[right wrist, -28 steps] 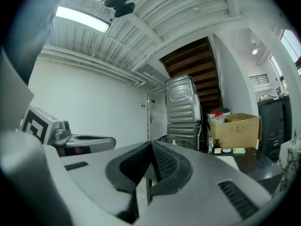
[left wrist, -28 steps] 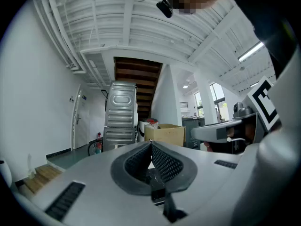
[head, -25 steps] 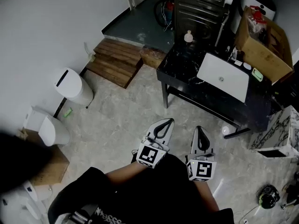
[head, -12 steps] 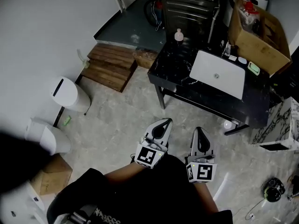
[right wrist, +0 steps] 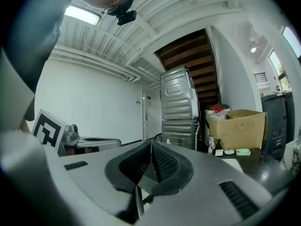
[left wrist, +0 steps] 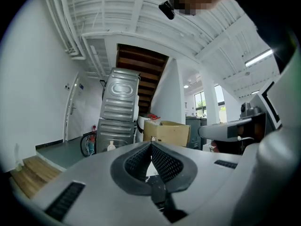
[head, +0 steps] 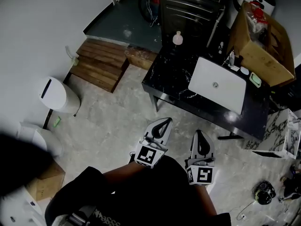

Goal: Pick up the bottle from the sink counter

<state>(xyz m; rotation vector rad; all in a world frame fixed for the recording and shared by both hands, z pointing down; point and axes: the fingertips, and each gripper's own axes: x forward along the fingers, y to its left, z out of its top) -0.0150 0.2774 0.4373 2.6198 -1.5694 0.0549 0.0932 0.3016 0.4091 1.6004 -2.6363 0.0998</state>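
- The small pale pink bottle [head: 177, 38] stands upright on the far left corner of the black marble tabletop [head: 171, 79]. It is well apart from both claws.
- A white rectangular sink basin [head: 217, 84] is set into the tabletop to the right of the bottle. An open brown cardboard box [head: 263, 46] sits at the tabletop's far right end.
- A tall ribbed grey metal appliance [head: 190, 4] rises just behind the bottle.
- Grey stone floor [head: 113, 121] lies between the claws and the tabletop's near edge. Brown wooden steps [head: 99, 65] and a white bin [head: 55, 95] stand off to the left.
- The left claw [head: 162, 127] and the right claw [head: 201, 142] are held side by side in front of the person, each with its jaws pressed together on nothing.
- Compared with a second ago, the tabletop and bottle sit further left and nearer in the head view. The claws keep the same closed pose.
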